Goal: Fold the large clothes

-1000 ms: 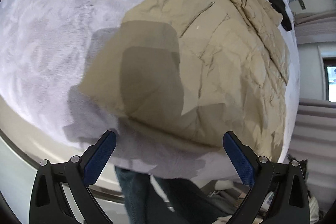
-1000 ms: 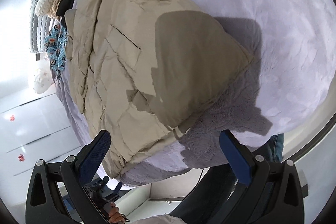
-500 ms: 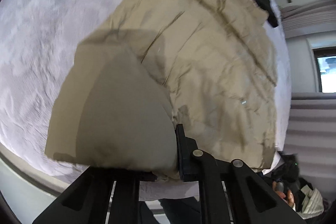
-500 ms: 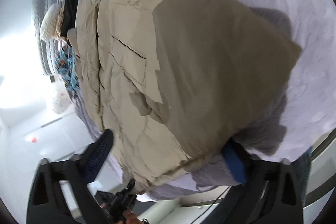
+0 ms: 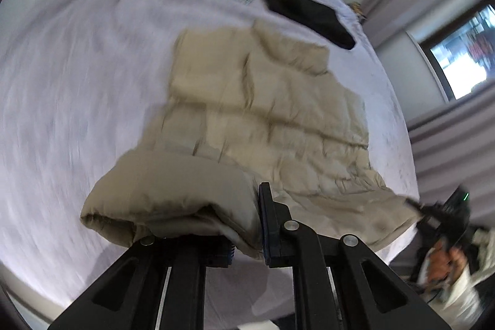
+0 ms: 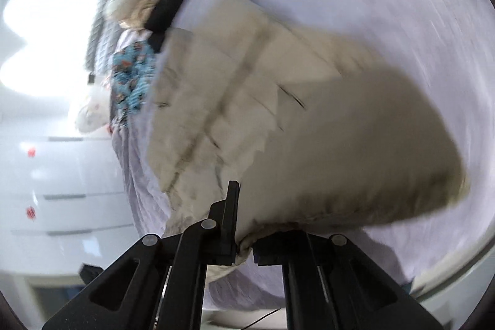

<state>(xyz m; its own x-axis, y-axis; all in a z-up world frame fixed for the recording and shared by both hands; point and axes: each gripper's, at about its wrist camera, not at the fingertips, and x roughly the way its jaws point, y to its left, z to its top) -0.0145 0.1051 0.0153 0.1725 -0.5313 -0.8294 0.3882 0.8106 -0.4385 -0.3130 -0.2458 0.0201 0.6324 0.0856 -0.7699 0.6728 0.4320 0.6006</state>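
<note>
Left tool (image 5: pixel 247 240) pinches beige jacket (image 5: pixel 272 113); black garment (image 5: pixel 306 14) beyond.

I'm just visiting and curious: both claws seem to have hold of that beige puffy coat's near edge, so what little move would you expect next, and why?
Probably carry the pinched hem forward, over the coat's far half. The left claw is shut on the beige coat; the right claw is closing with the hem between its pads. The rest lies flat on the pale bedspread, so a forward sweep would fold it in half.
</note>
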